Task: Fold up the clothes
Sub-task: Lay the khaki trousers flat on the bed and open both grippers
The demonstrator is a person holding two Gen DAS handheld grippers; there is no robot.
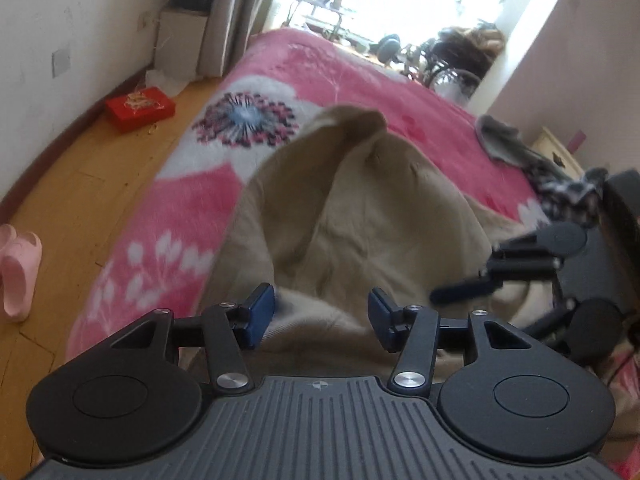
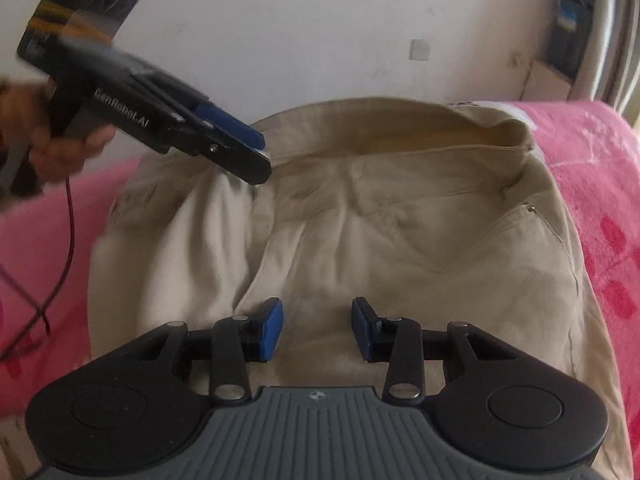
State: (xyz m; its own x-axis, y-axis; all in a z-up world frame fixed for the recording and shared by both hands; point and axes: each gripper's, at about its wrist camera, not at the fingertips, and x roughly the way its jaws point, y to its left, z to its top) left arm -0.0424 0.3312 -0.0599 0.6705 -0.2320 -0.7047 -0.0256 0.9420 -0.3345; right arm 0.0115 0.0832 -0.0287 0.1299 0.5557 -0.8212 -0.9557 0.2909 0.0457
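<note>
Spread across the bed, a pink floral blanket (image 1: 168, 200) is carrying the beige trousers (image 2: 360, 248), which are lying rumpled in the middle of it with the waistband (image 2: 420, 128) bunched up toward the white wall and a slanted pocket showing on one side. I am hovering my right claw (image 2: 317, 328) just above the cloth near the seat, its blue pads standing partly apart with nothing between them. My left claw (image 1: 321, 316) is likewise part open and empty, pointing down at the waistband end; in the right wrist view it is hanging just over the fabric. I judge I am between grips, about to take hold for a fold. The next move calls for both claws pinching matching edges so the trousers fold evenly. Beyond the bed, pink slippers (image 1: 18, 272) and a red box (image 1: 140, 107) are sitting on the wooden floor.
</note>
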